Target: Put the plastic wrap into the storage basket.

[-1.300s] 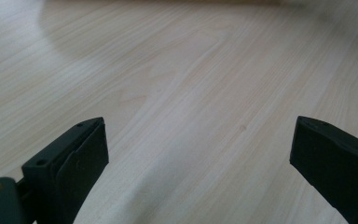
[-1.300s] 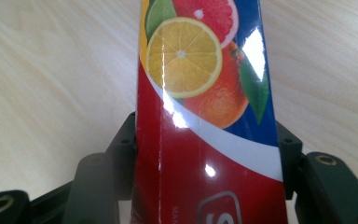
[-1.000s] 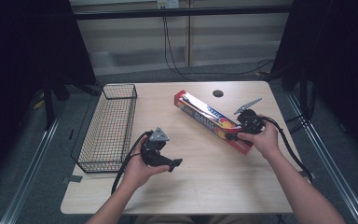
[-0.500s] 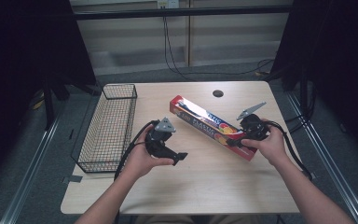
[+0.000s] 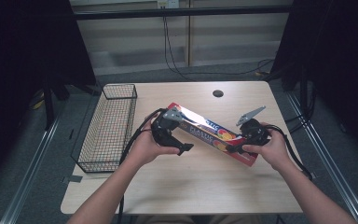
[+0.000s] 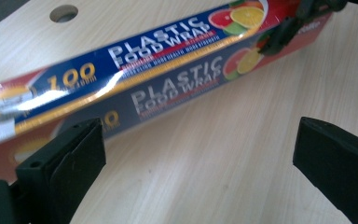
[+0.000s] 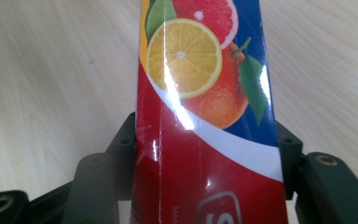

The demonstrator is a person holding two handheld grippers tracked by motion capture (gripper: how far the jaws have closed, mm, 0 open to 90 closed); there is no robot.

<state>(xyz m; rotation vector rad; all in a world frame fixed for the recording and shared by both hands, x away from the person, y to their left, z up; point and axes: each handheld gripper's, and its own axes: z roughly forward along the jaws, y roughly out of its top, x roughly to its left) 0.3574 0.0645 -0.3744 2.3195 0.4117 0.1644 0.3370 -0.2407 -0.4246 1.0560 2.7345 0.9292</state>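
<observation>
Right tongs (image 7: 205,186) clamped on plastic wrap box (image 5: 205,128) end; left tongs (image 6: 196,154) apart beside other end, on bench (image 5: 191,186).

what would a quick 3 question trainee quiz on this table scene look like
1. True or false: the right gripper is shut on the plastic wrap box.
2. The left gripper is: A) open beside the box, B) shut on the box, C) inside the wire basket.
3. Fill in: the basket sits on the person's ____ side of the table.

Key: 1 true; 2 A; 3 left.
</observation>
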